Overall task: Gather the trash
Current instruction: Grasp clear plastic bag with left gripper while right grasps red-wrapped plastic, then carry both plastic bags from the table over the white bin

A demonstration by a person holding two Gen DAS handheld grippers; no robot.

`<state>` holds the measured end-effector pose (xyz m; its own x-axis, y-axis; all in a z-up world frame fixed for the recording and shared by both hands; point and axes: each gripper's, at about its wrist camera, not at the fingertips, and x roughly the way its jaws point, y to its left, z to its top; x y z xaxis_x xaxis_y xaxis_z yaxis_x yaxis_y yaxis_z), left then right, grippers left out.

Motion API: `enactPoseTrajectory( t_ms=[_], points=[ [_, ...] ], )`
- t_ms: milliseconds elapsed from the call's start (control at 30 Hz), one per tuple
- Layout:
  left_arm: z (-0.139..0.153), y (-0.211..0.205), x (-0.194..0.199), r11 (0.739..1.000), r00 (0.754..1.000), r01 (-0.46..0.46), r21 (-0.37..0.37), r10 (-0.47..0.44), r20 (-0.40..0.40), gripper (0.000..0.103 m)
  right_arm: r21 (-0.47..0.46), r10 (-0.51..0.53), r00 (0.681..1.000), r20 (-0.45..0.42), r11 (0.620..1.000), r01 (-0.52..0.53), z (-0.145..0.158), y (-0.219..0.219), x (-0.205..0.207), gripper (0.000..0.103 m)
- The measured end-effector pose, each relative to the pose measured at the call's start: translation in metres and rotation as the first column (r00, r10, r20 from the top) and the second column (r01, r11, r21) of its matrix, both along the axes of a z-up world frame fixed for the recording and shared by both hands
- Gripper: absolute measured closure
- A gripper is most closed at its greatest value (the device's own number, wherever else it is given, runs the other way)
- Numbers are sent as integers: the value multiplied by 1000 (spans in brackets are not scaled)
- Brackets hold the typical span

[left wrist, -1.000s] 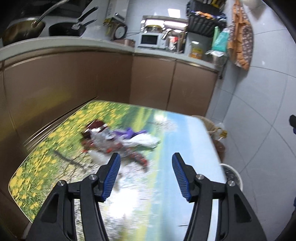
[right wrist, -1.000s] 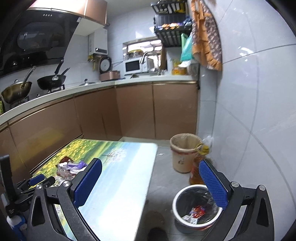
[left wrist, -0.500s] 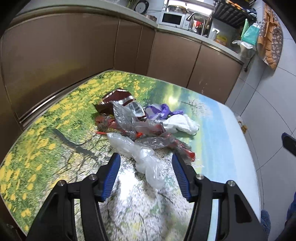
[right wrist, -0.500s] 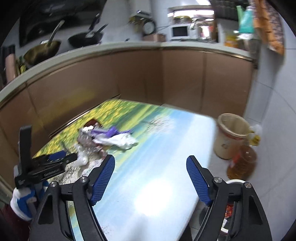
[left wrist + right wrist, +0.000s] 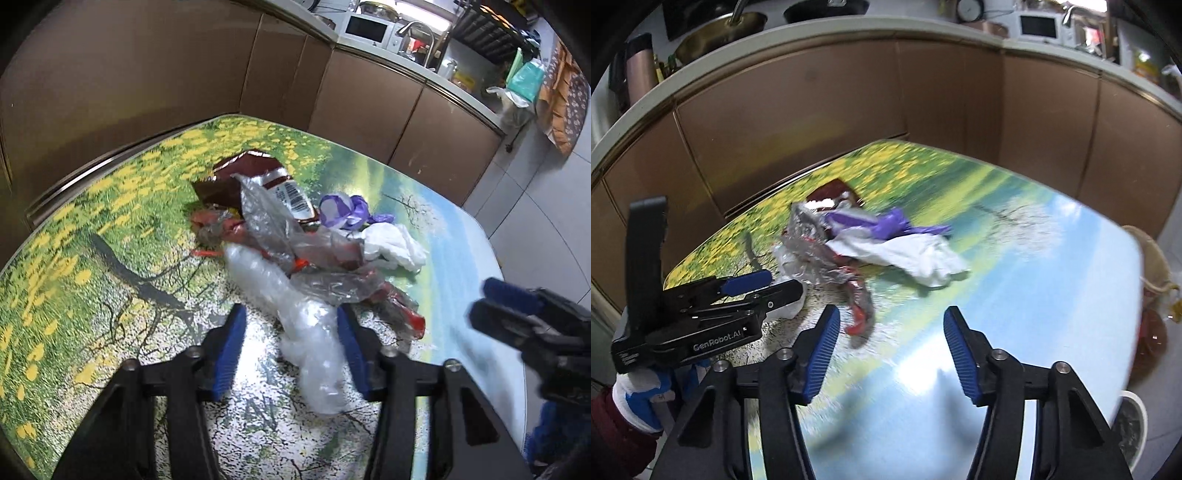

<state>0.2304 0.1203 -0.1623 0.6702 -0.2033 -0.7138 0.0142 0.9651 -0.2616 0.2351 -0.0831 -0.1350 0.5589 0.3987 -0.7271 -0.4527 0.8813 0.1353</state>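
Note:
A pile of trash lies on the flower-print table (image 5: 92,258): a dark red wrapper (image 5: 258,173), a purple bag (image 5: 343,210), a white bag (image 5: 391,247), a red wrapper (image 5: 399,314) and a crumpled clear plastic bag (image 5: 295,306). My left gripper (image 5: 291,325) is low over the table with its jaws closing. The clear bag lies between them, and a gap shows at the left pad. My right gripper (image 5: 892,314) hovers over bare table right of the pile (image 5: 849,251); its jaws are closing on nothing. Each gripper shows in the other's view: left gripper (image 5: 764,284), right gripper (image 5: 495,302).
Brown cabinets (image 5: 812,129) stand close behind the table under a counter with a microwave (image 5: 365,26). On the floor to the right are a beige bucket (image 5: 1148,251), an oil bottle (image 5: 1152,332) and a white bin (image 5: 1130,424). A gloved hand (image 5: 639,395) holds the left gripper.
Both grippers came down toward the pile. The left jaws narrowed around the clear bag. The right gripper swung from the floor bins to the table, its jaws much narrower.

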Motion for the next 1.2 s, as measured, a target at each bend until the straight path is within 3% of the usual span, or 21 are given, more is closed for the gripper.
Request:
enactPoseTrajectory(
  t_ms=[133,467,600,900,1200],
  points=[
    [-4,7,1,999,1000,-14,-46,13,-21,72,3,39,999,-38,999,-38,-12,14,13,59],
    [-5,13,-4,996,999,-46,-82,45,-21,75,-37,92,992,-87,995,-96,-33,49,35,67],
    [-4,10,-13,995,998,-54,-80,53,-18,76,-48,84,991,-107,995,-89,-40,52,36,88],
    [4,4,-51,998,999,-46,-48,46,6,77,-7,57,996,-74,998,-58,-14,31,-6,89],
    [50,2,-106,999,994,-32,-21,34,100,78,60,-5,1000,-12,998,6,27,-9,-78,89]
  ],
)
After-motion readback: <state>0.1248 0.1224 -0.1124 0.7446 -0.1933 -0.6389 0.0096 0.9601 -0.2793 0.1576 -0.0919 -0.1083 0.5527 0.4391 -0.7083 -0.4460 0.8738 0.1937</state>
